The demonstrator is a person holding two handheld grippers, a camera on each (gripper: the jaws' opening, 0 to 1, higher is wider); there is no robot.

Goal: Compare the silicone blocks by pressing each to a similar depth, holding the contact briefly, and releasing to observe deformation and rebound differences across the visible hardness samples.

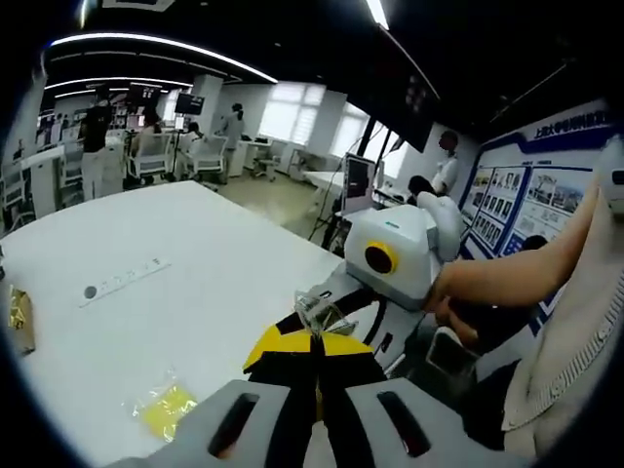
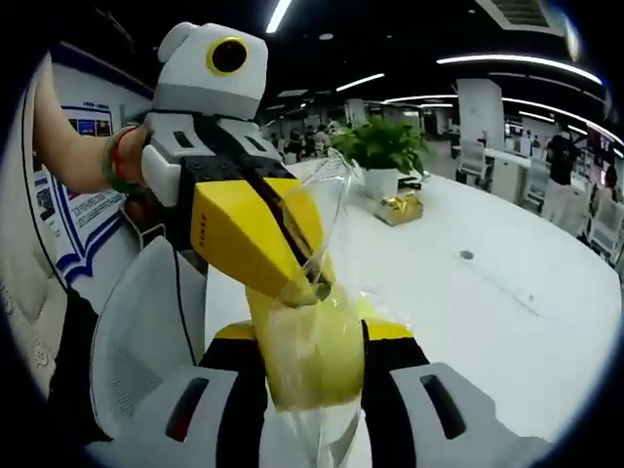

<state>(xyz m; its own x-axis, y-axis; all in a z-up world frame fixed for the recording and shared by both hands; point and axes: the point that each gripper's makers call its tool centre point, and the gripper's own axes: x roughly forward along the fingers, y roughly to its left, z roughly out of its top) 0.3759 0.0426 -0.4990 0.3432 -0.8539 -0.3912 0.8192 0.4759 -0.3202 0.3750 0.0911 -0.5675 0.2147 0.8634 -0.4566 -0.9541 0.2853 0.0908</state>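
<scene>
Centre frame, right gripper (image 2: 310, 366) clamps a yellow block (image 2: 304, 356) in its bag (image 2: 327, 210); left gripper (image 2: 314, 285) pinches the bag's edge, likely steadying it.

left gripper view: faces right gripper (image 1: 317, 314) | shared: white table (image 1: 195, 263)

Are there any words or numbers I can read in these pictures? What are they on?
No text here can be read for sure.
Blue wall board: Chinese characters along its top edge and small photo captions, all too blurred to read.
Wall poster: small print above the pictures, too small to read.
White strip on the table: faint marks, too small to read.
Clear bag of yellow block: no printing visible.
</scene>
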